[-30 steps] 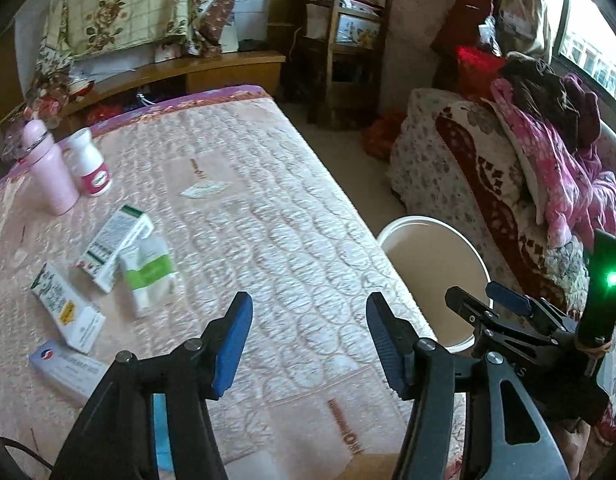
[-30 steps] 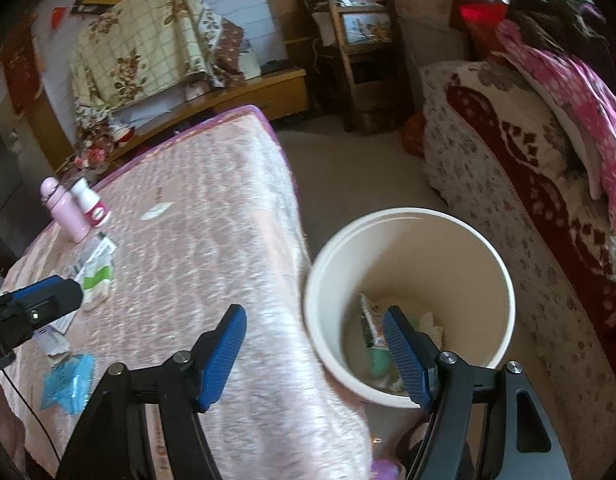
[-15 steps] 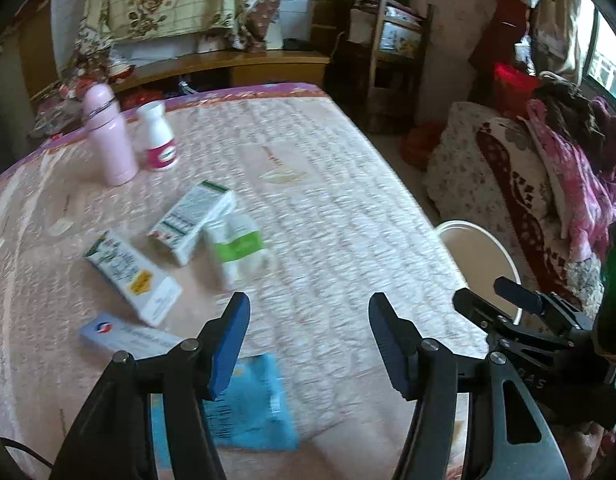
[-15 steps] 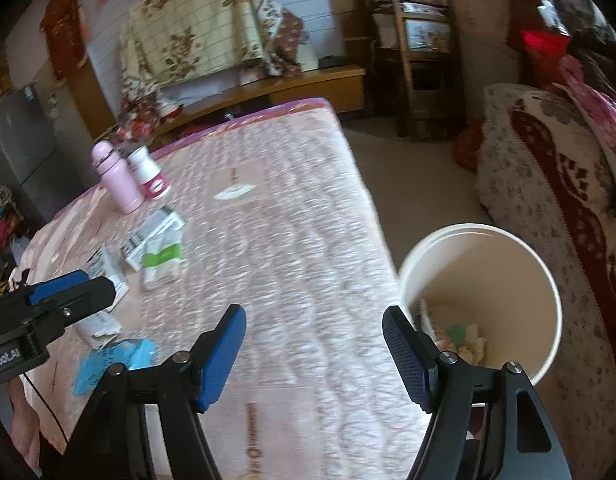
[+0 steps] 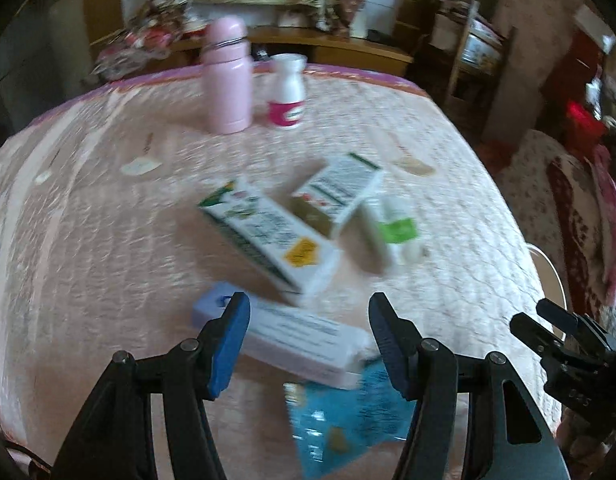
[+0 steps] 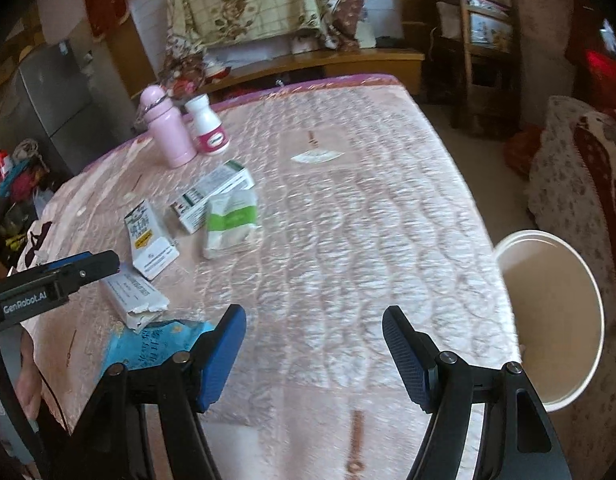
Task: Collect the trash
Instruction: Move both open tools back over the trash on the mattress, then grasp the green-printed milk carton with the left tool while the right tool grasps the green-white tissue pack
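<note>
My left gripper (image 5: 308, 340) hangs half-open and empty just above the long pale-blue-and-white cardboard carton (image 5: 283, 338) near the quilted pink bed's (image 5: 107, 240) near edge. Its long axis runs across my jaws, so I judge this hand nearer.

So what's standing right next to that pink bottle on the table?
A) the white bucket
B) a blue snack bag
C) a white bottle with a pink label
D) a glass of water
C: a white bottle with a pink label stands upright just beside the pink bottle at the far end of the table; the bucket sits on the floor.
</note>
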A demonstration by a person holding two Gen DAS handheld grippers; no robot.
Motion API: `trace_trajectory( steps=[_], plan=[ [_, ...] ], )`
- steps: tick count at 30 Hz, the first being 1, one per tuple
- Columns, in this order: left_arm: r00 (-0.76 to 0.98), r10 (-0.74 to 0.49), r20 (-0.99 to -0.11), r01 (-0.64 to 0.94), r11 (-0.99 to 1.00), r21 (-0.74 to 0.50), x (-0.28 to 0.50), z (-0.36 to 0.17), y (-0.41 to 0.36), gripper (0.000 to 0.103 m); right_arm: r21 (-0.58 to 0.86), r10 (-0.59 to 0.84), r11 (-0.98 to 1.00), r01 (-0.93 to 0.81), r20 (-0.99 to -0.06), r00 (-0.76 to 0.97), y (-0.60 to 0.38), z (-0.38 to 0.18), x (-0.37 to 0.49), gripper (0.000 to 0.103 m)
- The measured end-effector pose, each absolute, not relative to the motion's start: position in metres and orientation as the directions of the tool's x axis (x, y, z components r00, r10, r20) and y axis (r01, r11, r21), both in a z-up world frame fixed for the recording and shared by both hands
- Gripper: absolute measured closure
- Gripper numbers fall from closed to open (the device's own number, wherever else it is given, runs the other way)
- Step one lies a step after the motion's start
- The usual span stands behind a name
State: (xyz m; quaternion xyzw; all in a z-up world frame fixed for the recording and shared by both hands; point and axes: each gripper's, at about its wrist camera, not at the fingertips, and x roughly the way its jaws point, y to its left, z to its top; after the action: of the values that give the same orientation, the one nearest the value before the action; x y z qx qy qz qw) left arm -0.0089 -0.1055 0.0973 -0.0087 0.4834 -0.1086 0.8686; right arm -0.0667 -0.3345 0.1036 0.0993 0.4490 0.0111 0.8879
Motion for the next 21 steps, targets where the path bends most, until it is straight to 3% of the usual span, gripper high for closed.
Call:
trace_trajectory(
  steps=[7, 14, 21],
  plan=[
    [0.476, -0.187, -0.859, 0.071, 0.982, -0.175, 0.023, 0.084, -0.066, 0.040, 0.197, 0.151, 0.980, 0.024, -0.822, 0.550, -0.301, 0.092, -0.014, 0.029],
    [0.444, -0.227, -0.867, -0.037, 0.962, -0.270, 0.060, 0.067, -0.058, 0.032, 0.177, 0.164, 0.984, -0.019, -0.862, 0.480, -0.271, 0.072, 0.049, 0.025],
    [0.421, -0.211, -0.882, -0.079, 0.960, -0.267, 0.085, 0.050, -0.073, 0.026, 0.168, 0.164, 0.985, -0.032, -0.873, 0.459, -0.266, 0.055, 0.080, 0.025]
  ],
)
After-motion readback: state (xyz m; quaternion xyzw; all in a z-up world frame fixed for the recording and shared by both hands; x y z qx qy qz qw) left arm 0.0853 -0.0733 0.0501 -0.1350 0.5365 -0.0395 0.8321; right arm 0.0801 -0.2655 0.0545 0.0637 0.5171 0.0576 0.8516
